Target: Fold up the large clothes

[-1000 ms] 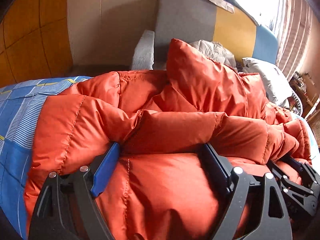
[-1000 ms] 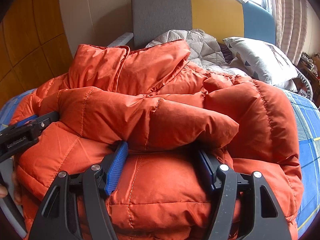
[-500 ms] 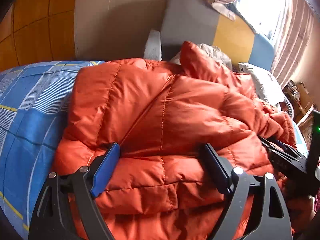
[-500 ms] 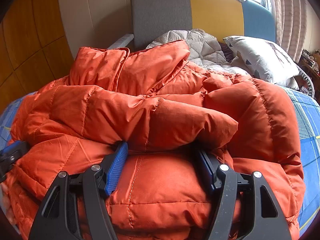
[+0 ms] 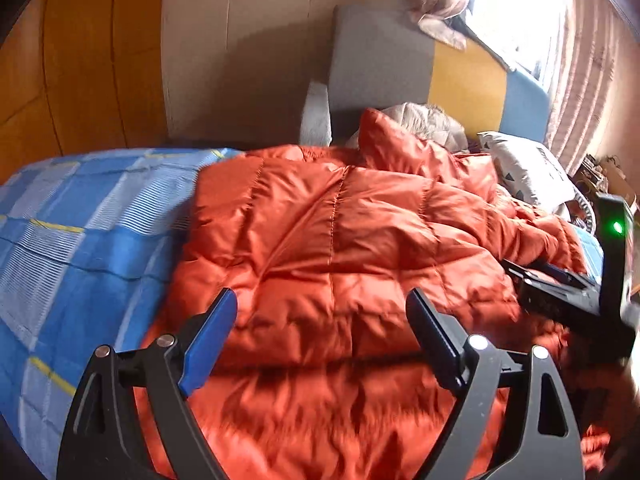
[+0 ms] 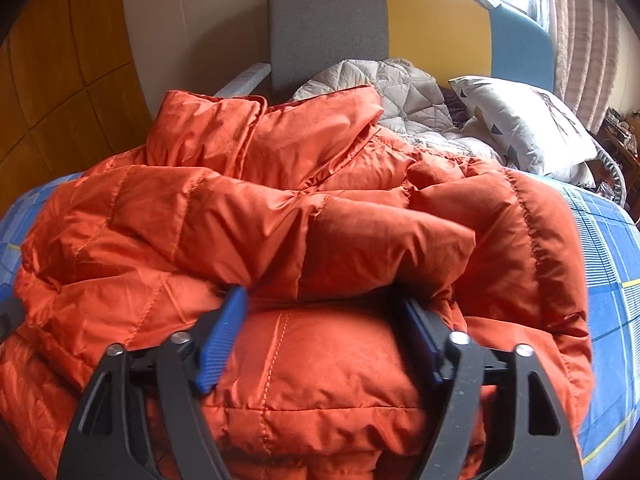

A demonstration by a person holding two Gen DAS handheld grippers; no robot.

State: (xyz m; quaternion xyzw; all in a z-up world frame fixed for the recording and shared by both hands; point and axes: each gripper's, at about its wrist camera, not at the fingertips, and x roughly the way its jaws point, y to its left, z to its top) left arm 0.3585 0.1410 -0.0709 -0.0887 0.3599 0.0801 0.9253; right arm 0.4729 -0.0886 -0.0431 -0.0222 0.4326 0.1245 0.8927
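Orange puffer jacket (image 6: 304,240) lying folded over itself on the bed (image 5: 80,232).

Its bulk is covering the blue checked sheet, collar toward the headboard. The left gripper (image 5: 322,322) is hovering with fingers spread, pinching nothing; the right gripper (image 6: 320,312), fingers just opening wide, is straddling a padded fold without pressing it.

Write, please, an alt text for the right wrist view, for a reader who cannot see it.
A puffy orange down jacket, partly folded, lies on a bed with a blue checked sheet. The right gripper is open, its jaws having just opened, with a bulge of the jacket between its blue-padded fingers. Behind are a grey quilt, a white pillow and a grey, yellow and blue headboard.
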